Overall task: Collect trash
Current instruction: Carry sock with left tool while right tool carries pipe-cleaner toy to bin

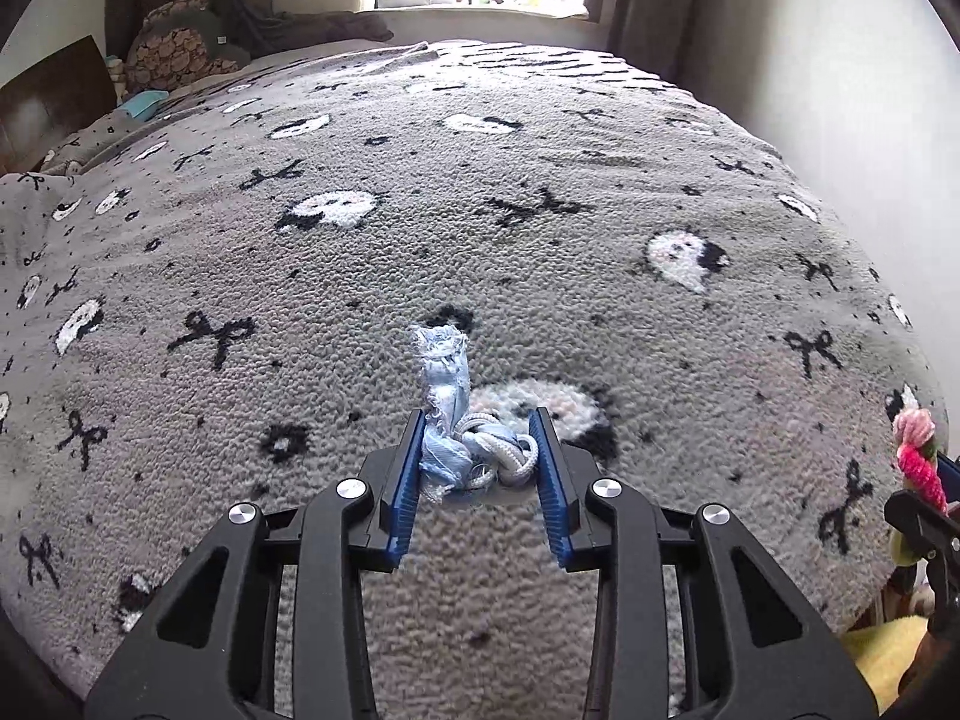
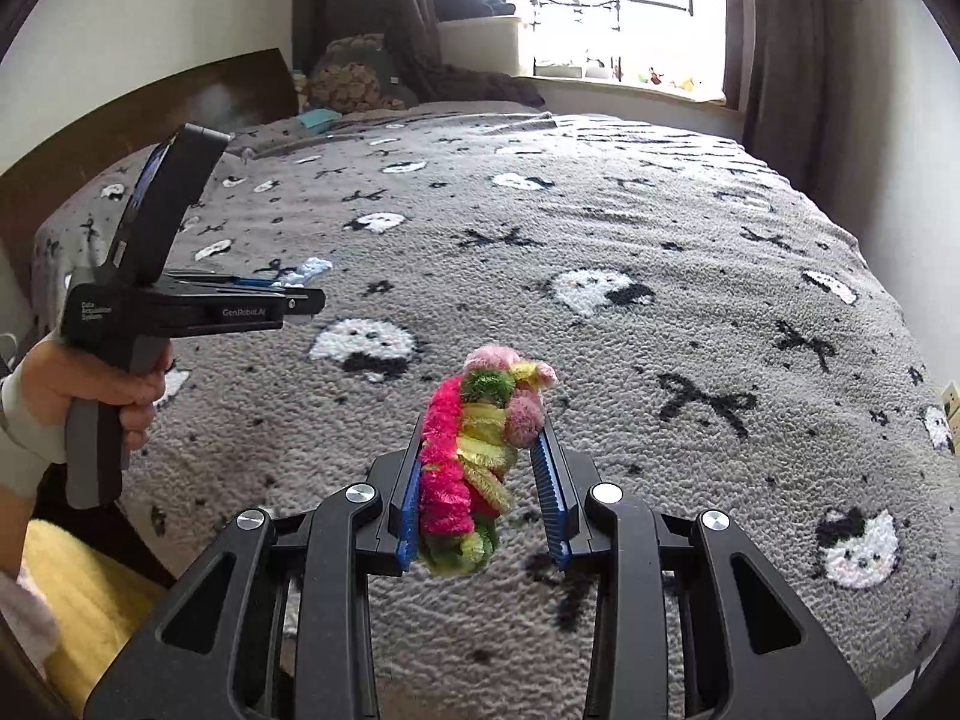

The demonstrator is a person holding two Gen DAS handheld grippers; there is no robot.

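Two bundles of trash are already off the bed (image 1: 540, 192), one in each claw. The left claw (image 1: 478, 450) is clenched on a wad of pale blue frayed fabric and white cord (image 1: 462, 438), which stands up past the fingertips and hangs a little below them. The right claw (image 2: 480, 462) grips a bunch of fuzzy pink, yellow and green pipe cleaners with pompoms (image 2: 474, 456); it presses against the left pad, while the right pad seems to touch only a pompom near the top, though the angle makes this hard to judge.

Both claws hover above the grey patterned blanket (image 2: 660, 240), near the bed's edge. No bin shows in either view, so the carry may be long.

The risk is dropping. The pipe cleaners are springy and loosely coiled, and a one-sided grip could let them slide out on a quick swing. The cord loops could likewise slip free of the fabric, or snag the blanket's pile if the left claw dips.
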